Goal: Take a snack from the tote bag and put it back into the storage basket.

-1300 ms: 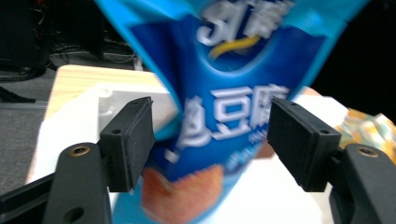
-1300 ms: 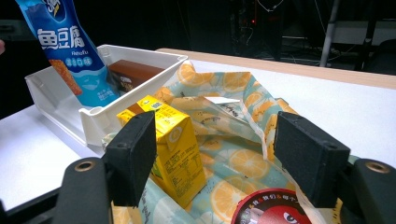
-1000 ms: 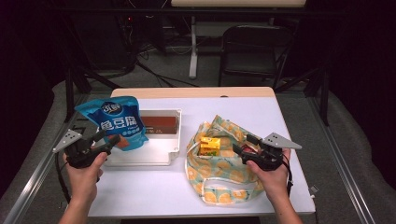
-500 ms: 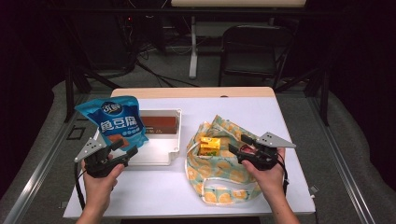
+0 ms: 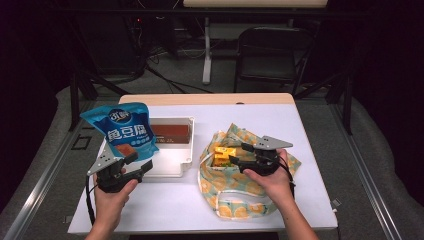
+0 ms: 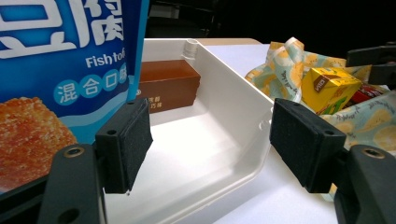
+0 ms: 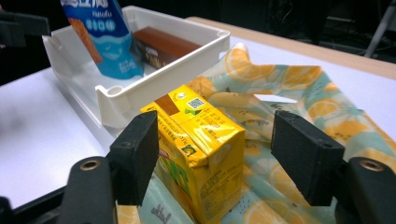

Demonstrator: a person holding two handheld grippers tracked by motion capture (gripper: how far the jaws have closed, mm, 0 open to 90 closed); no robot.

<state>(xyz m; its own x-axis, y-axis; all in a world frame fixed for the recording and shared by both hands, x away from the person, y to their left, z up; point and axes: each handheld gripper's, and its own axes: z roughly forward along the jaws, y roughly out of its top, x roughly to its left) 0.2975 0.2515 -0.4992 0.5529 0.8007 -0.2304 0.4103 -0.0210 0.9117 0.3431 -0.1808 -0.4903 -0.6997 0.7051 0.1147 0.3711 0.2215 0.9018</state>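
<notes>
A yellow drink carton (image 7: 201, 140) stands in an open lemon-print cloth bag (image 5: 240, 197). My right gripper (image 7: 219, 158) is open around the carton; its jaws have just been opening, the left pad sits close to the carton and the right pad stands clear of it. In the high view the right gripper (image 5: 239, 154) reaches over the bag toward the carton (image 5: 223, 152). A blue fish-tofu snack bag (image 5: 122, 130) stands upright in a white tray (image 5: 187, 150) beside a brown box (image 5: 170, 134). My left gripper (image 5: 140, 162) is open at the tray's near corner (image 6: 243, 154), holding nothing.
The white table (image 5: 280, 125) carries the tray on the left and the cloth bag on the right. A red packet (image 6: 369, 93) lies in the bag beside the carton. A black chair (image 5: 272, 55) and stand legs are behind the table.
My left gripper has moved right and slightly down to the tray's front. My right gripper has moved left over the cloth bag until the yellow carton sits between its jaws.
</notes>
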